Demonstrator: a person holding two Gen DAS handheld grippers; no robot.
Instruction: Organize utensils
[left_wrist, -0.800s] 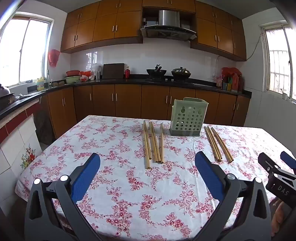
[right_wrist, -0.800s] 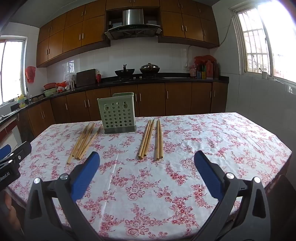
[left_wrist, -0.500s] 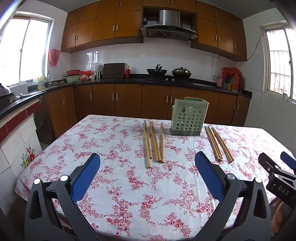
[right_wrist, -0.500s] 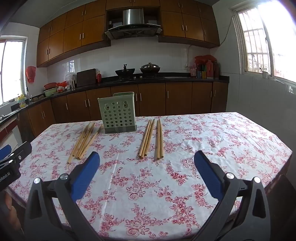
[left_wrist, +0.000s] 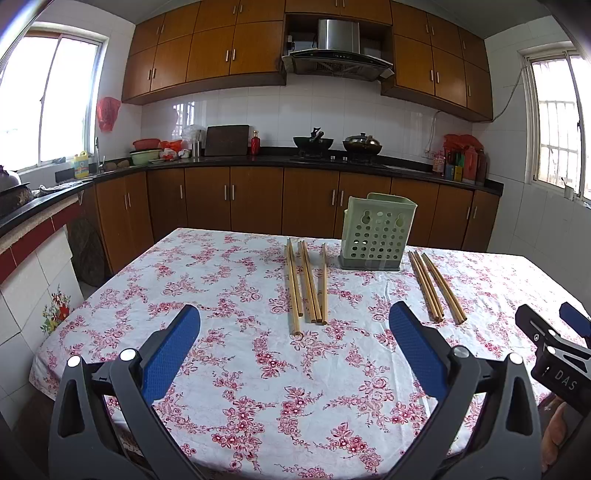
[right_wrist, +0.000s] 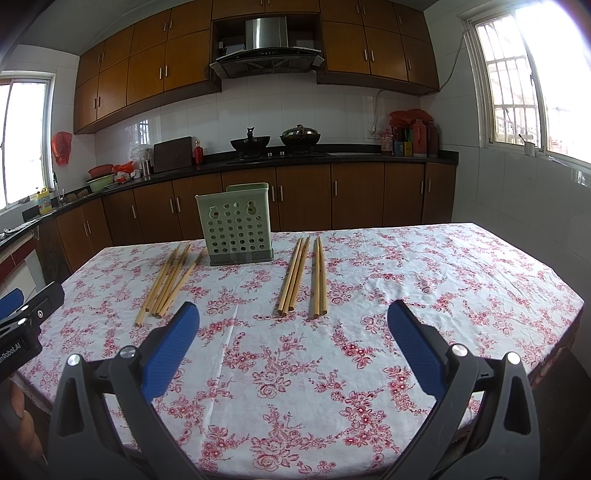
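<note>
Writing: "DAS" in white on the dark body of the right gripper (left_wrist: 554, 332) at the right edge of the left wrist view; "nRobot.AI", cut off at the frame edge, on the left gripper (right_wrist: 22, 306) at the left edge of the right wrist view.

Chopstick holder (left_wrist: 376, 230): pale green, perforated, on a grey base; upright at the far middle of the table (left_wrist: 207, 266), which wears a red-flowered cloth.

Left chopsticks (left_wrist: 306, 282): wooden, lying flat just left of the holder; long axes running from the near edge toward the far edge.

Right chopsticks (right_wrist: 303, 275): same make, flat just right of the holder; same near-to-far run, fanned slightly.

Left gripper (left_wrist: 293, 325): blue-padded fingers spread wide; holding nothing; above the near table edge.

Right gripper (right_wrist: 291, 321): likewise wide apart and empty.
</note>
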